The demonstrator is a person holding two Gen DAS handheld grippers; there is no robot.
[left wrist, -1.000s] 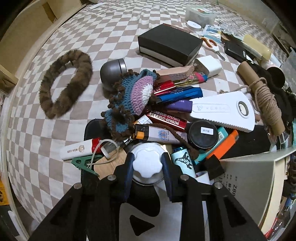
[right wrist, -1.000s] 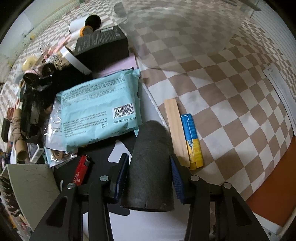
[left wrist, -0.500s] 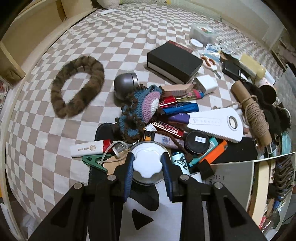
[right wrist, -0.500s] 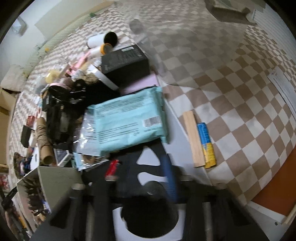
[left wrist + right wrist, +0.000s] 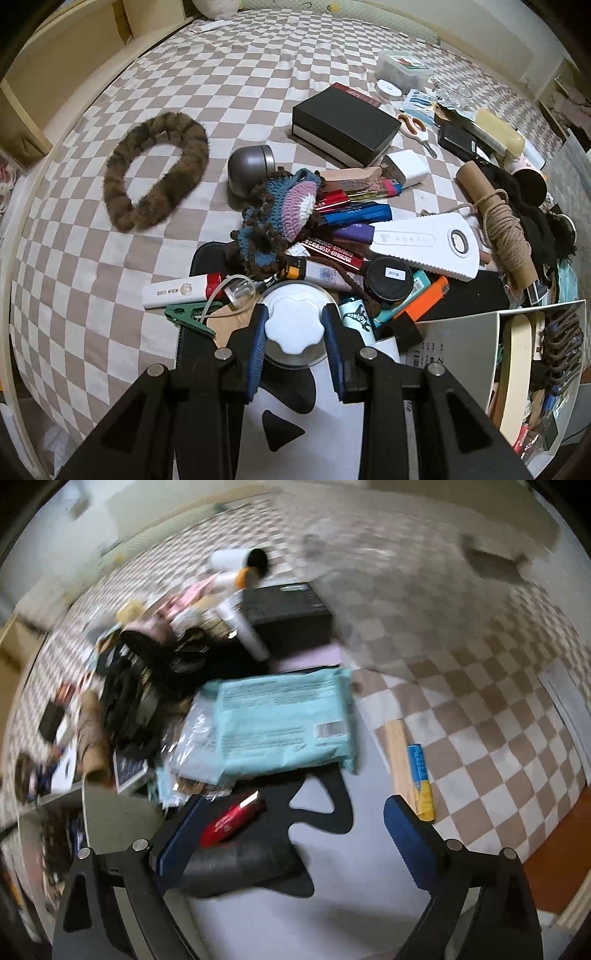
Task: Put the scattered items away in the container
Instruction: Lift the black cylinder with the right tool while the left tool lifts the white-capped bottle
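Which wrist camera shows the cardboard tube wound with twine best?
The left wrist view: the twine-wrapped cardboard tube lies sharp at the right of the pile, its coils and open end plain. The right wrist view is motion-blurred and shows only a brown tube at its left edge, with no twine discernible.
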